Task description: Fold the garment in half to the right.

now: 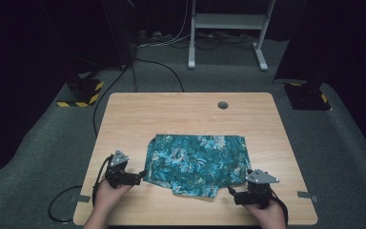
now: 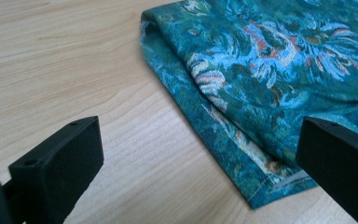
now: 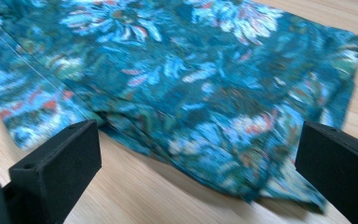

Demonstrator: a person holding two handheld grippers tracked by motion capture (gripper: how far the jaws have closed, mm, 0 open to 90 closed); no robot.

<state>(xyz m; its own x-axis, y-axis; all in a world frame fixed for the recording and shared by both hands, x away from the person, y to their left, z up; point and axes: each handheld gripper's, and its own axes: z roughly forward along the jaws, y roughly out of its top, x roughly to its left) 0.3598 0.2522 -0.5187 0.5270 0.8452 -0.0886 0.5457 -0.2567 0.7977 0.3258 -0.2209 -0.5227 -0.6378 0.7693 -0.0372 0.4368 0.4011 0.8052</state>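
Holding both grippers at frame bottom | we log floral cloth (image 1: 198, 162) mid-table (image 1: 181, 107) | left gripper (image 1: 140, 175) jaws spread | right gripper (image 1: 232, 192) jaws spread

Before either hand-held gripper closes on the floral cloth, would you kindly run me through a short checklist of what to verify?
1. Left hand-held gripper open: ok, jaws stand wide apart.
2. Right hand-held gripper open: ok, jaws wide apart.
3. Cloth lying flat on the table: ok, folded, with a few soft wrinkles.
4. Left gripper lined up with the cloth's near left corner: ok, the corner sits between the jaws, nearer one of them.
5. Right gripper lined up with the near right edge: ok, the edge lies between its jaws.
6. How many layers each grip would catch: cannot tell.
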